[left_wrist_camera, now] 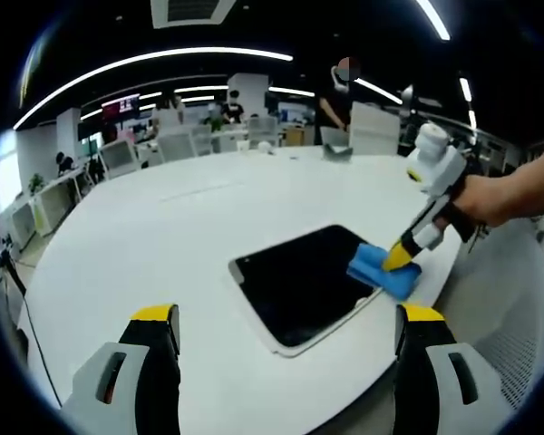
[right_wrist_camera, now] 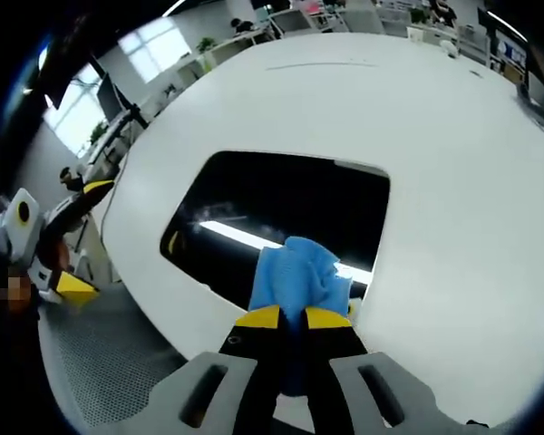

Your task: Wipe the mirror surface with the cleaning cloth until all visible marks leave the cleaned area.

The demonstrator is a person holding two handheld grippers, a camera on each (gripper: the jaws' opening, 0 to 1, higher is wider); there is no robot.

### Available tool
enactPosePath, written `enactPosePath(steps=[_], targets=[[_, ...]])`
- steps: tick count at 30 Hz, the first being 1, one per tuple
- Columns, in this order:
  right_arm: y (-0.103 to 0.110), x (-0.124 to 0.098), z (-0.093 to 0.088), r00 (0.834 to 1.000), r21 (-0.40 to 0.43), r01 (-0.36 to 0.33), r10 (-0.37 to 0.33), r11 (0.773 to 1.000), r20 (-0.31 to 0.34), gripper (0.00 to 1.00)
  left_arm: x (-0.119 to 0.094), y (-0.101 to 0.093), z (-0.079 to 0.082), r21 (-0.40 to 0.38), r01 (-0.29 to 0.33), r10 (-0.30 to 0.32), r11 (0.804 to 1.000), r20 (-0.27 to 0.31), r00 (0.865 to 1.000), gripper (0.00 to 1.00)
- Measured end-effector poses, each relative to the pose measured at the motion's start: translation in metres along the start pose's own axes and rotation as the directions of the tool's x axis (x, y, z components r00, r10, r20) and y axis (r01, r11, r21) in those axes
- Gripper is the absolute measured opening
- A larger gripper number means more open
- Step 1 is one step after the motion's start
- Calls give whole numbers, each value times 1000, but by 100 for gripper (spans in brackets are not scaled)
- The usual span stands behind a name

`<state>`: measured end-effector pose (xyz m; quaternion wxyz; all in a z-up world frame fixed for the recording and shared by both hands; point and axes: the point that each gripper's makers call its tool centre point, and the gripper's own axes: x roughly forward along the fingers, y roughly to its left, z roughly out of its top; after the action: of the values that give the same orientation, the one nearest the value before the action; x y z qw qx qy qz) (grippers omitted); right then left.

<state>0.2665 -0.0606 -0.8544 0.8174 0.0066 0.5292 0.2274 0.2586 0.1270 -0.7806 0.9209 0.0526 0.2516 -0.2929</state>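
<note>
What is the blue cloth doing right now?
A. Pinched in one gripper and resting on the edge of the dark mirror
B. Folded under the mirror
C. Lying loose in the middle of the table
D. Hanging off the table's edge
A: the right gripper has its jaws closed on the blue cleaning cloth, which rests on the near edge of the dark mirror on the white table.

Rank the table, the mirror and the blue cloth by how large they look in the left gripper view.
1. white table
2. mirror
3. blue cloth, held against the mirror's edge by the right claw
</note>
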Motion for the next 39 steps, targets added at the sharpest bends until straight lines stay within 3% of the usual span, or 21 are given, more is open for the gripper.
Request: enactPosePath(steps=[39], targets=[[-14, 0, 5, 1000, 0, 22, -22, 1000, -20, 2, 1, 1, -1, 0, -5, 5, 1000, -4, 1000, 99]])
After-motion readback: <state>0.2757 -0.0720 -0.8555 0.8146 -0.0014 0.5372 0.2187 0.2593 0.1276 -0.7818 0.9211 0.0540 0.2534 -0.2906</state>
